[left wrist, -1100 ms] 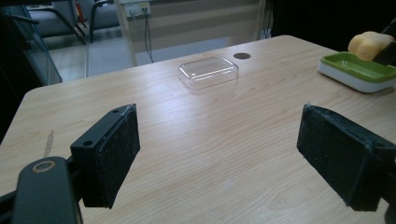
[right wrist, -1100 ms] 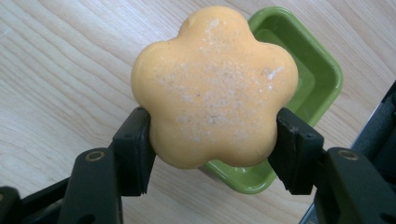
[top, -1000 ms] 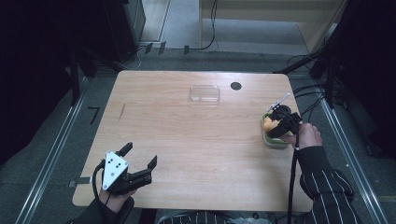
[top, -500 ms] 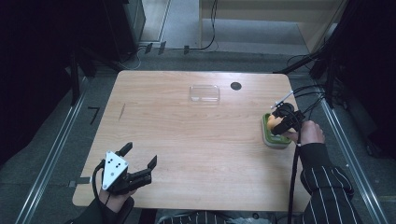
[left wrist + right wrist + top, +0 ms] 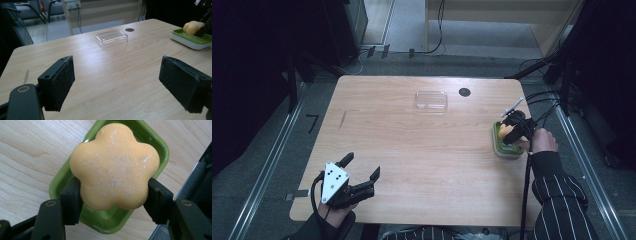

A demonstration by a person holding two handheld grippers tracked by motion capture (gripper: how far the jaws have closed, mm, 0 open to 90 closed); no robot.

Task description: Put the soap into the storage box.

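left gripper (image 5: 359, 181) sits at the near-left corner of the worktop (image 5: 422, 150), well apart from the green dish (image 5: 504, 145) and to the dish's left; its jaws are spread wide with nothing between them, pointing across the bare wood toward the far side

right gripper (image 5: 113, 195) is at the dish itself, near the worktop's right edge. its jaws are pinching the flower-shaped orange soap (image 5: 115, 166), one pad on each opposite side of the lower lobes. the soap lies directly ahead of and between these jaws, over the dish; whether it rests on the dish floor or is raised slightly off it cannot be told. the dish's long axis runs diagonally in the right gripper view, from lower left to upper right

the right hand (image 5: 542, 141) is plainly the nearer one to the soap; any coming move with it is judged to fall to that side

clear plastic lid (image 5: 431, 100) lies farther back, up and to the left of the dish, with a dark round hole (image 5: 464, 92) just beside it
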